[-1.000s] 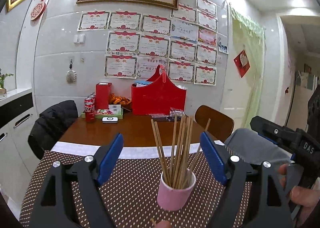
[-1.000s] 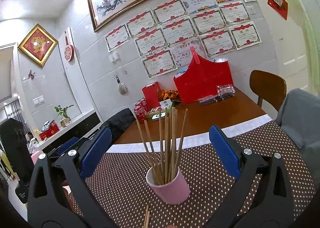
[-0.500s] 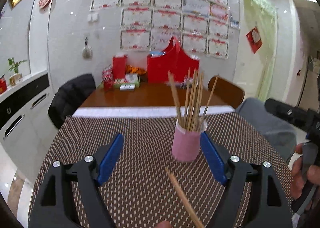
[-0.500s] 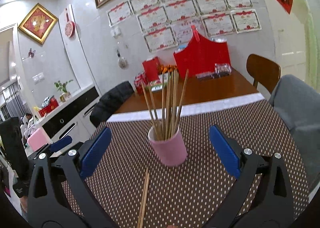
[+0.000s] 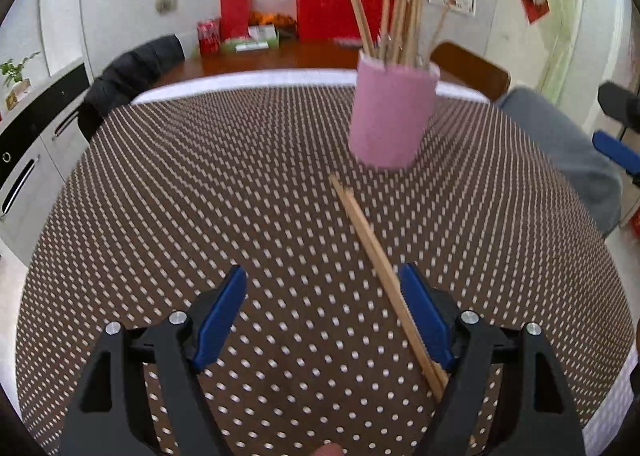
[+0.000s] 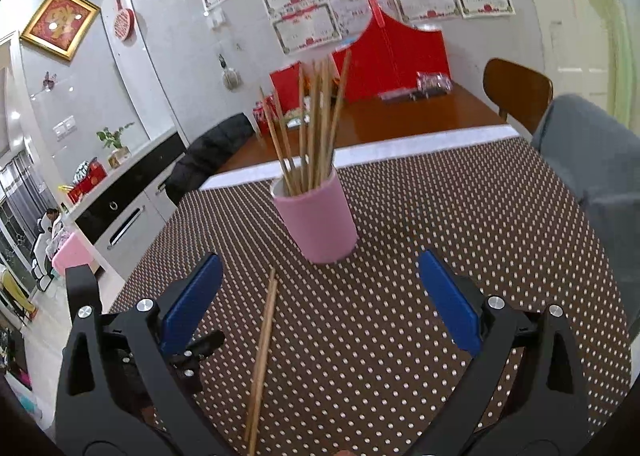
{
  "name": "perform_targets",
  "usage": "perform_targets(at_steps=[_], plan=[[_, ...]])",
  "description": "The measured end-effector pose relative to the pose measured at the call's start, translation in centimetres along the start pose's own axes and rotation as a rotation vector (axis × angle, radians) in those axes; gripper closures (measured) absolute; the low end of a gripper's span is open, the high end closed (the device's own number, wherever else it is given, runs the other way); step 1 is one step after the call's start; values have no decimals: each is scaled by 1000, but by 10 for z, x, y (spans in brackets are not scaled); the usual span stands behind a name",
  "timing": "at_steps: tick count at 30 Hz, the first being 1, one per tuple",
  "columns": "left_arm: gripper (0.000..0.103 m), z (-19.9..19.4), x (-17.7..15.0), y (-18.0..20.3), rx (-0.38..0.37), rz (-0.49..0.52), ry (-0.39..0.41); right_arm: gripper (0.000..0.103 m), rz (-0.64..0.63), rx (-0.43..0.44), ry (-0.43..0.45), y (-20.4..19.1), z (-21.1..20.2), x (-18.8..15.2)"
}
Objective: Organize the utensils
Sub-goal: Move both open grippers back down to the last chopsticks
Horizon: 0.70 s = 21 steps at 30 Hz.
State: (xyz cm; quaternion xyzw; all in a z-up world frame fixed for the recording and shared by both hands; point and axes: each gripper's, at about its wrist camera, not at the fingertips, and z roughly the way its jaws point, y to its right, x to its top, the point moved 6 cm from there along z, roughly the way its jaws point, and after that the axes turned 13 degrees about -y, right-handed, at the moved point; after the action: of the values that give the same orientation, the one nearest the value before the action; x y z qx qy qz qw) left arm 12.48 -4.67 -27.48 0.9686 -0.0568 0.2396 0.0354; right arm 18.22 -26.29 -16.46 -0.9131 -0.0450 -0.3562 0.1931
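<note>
Dotted mat [image 5: 200, 175]: loose chopsticks [image 5: 372, 244], seemingly untouched.

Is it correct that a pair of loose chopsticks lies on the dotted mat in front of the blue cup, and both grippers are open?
Not quite: the cup is pink, not blue, as the right wrist view shows. The rest holds: the loose chopsticks lie on the dotted mat in front of it, and the left gripper and right gripper are both open, pressing on nothing.

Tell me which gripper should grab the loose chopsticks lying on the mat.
Probably left: the chopsticks already run between the open left gripper fingers. The right gripper has them off toward one finger.
</note>
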Motion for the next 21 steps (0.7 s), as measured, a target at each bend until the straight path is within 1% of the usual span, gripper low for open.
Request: perform_targets(at_steps=[5, 8, 10, 16, 18, 19, 21], plan=[[25, 17, -9, 7, 1, 12, -47, 6, 16, -1, -45, 10, 13, -14], [25, 26, -11, 9, 27, 21, -73, 6, 26, 0, -69, 17, 20, -22], [25, 31, -13, 9, 28, 14, -83, 6, 36, 2, -79, 22, 22, -25], [23, 35, -7, 11, 31, -10, -80, 6, 61, 4, -96, 34, 27, -30], [23, 37, -2, 11, 52, -17, -70, 6, 67, 6, -100, 37, 29, -31], [22, 41, -2, 12, 69, -17, -82, 6, 69, 5, -102, 39, 30, -32], [21, 42, -3, 15, 91, -4, -66, 6, 73, 7, -105, 41, 31, -32]])
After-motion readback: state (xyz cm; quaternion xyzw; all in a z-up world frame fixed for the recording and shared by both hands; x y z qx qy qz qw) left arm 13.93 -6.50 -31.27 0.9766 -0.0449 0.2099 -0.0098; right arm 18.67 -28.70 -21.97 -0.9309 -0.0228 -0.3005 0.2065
